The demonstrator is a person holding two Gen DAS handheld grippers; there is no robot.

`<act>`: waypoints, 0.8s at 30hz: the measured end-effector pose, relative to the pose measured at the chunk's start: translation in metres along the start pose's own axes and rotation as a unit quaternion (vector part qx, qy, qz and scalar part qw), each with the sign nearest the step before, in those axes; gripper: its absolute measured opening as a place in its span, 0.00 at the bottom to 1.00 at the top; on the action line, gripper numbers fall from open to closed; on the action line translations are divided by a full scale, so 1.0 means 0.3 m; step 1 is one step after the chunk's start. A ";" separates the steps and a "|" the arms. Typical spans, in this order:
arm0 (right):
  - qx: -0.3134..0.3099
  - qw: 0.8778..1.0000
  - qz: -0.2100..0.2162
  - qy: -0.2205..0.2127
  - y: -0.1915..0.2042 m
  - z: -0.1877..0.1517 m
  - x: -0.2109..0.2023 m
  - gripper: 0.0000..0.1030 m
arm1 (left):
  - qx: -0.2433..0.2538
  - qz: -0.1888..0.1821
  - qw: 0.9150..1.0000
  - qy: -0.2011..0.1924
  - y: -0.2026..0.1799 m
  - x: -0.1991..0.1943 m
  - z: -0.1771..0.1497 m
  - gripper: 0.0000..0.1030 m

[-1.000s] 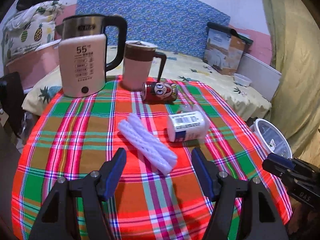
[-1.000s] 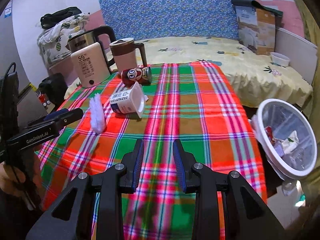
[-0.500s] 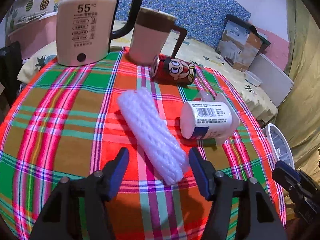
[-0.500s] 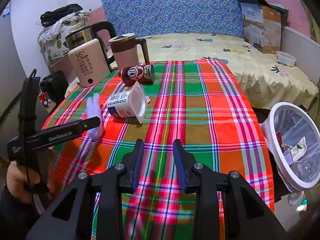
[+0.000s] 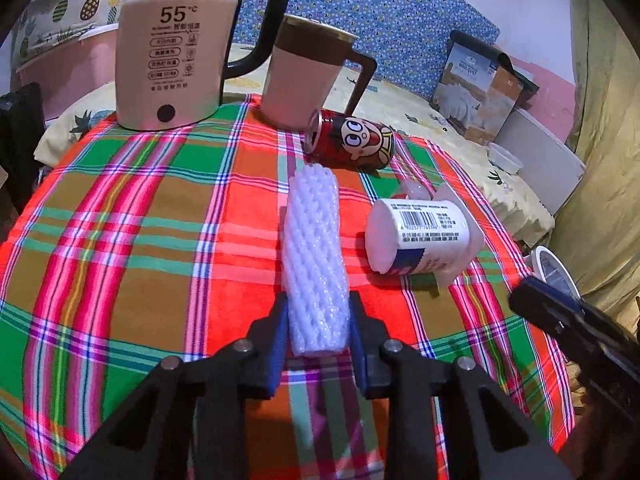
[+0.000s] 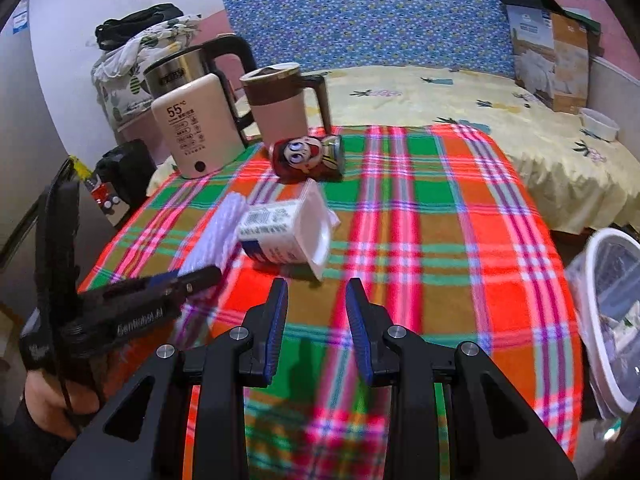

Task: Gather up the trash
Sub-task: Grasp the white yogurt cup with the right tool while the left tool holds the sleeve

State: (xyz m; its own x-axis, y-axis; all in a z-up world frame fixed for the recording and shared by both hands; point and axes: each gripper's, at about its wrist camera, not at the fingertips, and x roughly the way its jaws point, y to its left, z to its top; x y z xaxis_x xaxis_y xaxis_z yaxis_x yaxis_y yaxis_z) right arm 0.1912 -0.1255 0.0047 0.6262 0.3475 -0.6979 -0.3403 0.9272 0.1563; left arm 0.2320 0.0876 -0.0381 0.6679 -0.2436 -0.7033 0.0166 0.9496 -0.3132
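- The plaid-covered table (image 5: 120,240) carries all the trash you have left; the white bin (image 6: 592,280) stands off its right edge, well apart from the pieces.
- The foam net sleeve (image 5: 314,256) lies lengthwise in front of you, near the middle of the cloth. It looks very light, soft and springy, so expect it to crush under the pads and droop at the far end when lifted.
- The yoghurt cup (image 5: 416,236) lies on its side just beside the sleeve. Its thin plastic will likely dent; take it across the body, not by the flared rim.
- The red can (image 5: 352,144) lies on its side near the mug. It looks stiff, smooth and apt to roll, so grip it across the middle.
- Your left gripper (image 5: 316,340) has just been closing and now pinches the near end of the sleeve. A hold nearer its middle would droop less.
- Your right gripper (image 6: 316,320) hangs over bare cloth, jaws parted and empty.
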 end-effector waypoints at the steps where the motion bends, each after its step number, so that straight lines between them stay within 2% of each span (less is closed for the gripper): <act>1: -0.002 1.000 -0.001 -0.001 0.007 0.009 0.011 0.31 | 0.000 0.001 1.000 -0.001 0.004 -0.003 0.000 0.28; 12: 0.007 1.000 0.018 0.019 0.022 0.067 0.126 0.31 | -0.006 0.003 1.000 -0.011 0.054 -0.031 -0.005 0.28; 15: 0.009 0.999 0.028 0.023 0.029 0.068 0.128 0.31 | -0.007 0.001 1.000 -0.011 0.060 -0.034 -0.007 0.28; 17: -0.001 1.000 0.020 0.018 0.044 0.066 0.122 0.31 | -0.007 0.000 1.000 -0.011 0.062 -0.036 -0.009 0.28; 18: -0.006 1.000 0.016 0.017 0.052 0.064 0.119 0.30 | -0.008 0.000 1.000 -0.010 0.063 -0.036 -0.010 0.28; 20: -0.011 1.000 0.017 0.019 0.063 0.063 0.117 0.13 | -0.006 0.001 1.000 -0.011 0.062 -0.038 -0.010 0.28; 24: -0.019 1.000 0.006 0.014 0.077 0.053 0.098 0.10 | 0.000 0.005 1.000 -0.015 0.052 -0.046 -0.012 0.28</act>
State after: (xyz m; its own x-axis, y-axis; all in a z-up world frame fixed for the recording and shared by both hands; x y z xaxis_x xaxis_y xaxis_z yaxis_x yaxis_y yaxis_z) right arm 0.2127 -0.0917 -0.0011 0.6027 0.3543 -0.7150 -0.3739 0.9170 0.1392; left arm 0.2204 0.1050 -0.0355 0.6898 -0.2283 -0.6871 0.0106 0.9520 -0.3058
